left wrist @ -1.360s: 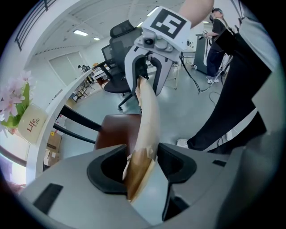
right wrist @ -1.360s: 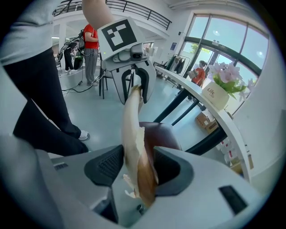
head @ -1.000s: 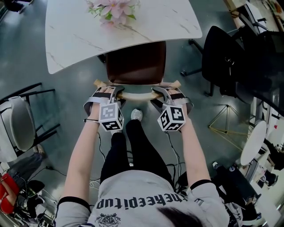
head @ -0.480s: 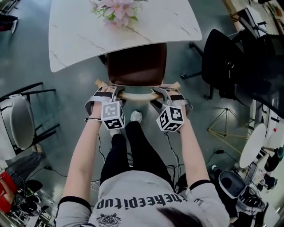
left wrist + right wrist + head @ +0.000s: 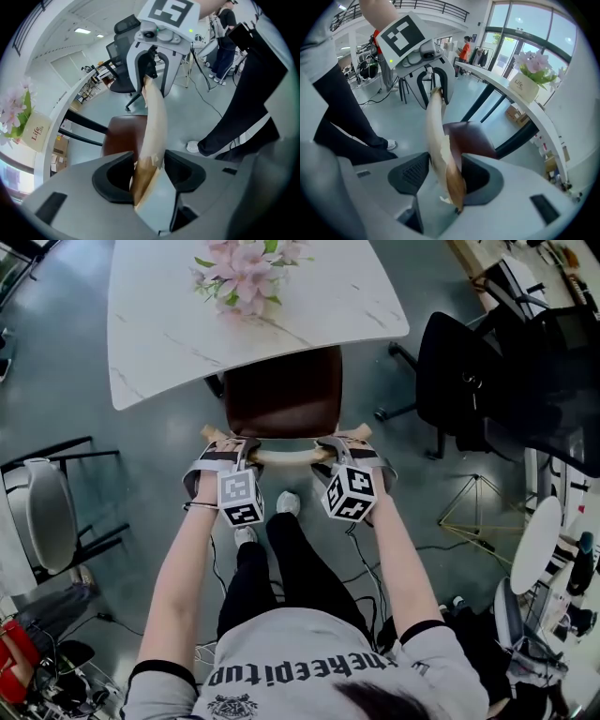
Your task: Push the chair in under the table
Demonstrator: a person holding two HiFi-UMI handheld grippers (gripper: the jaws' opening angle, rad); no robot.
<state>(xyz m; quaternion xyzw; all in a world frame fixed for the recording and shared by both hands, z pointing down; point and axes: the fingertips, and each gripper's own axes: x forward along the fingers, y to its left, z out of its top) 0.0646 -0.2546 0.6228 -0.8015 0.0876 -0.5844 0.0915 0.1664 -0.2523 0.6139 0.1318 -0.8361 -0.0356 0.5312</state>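
Grey floor (image 5: 150,442) — chair (image 5: 284,395) seat partly under table (image 5: 159,329).

Brown chair (image 5: 283,390), white marbled table (image 5: 169,329), pink flowers (image 5: 242,270)

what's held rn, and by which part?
The chair by its curved wooden top rail: the left gripper clamps it near the left end; the right gripper, jaws just opening, straddles the right end without pressing.
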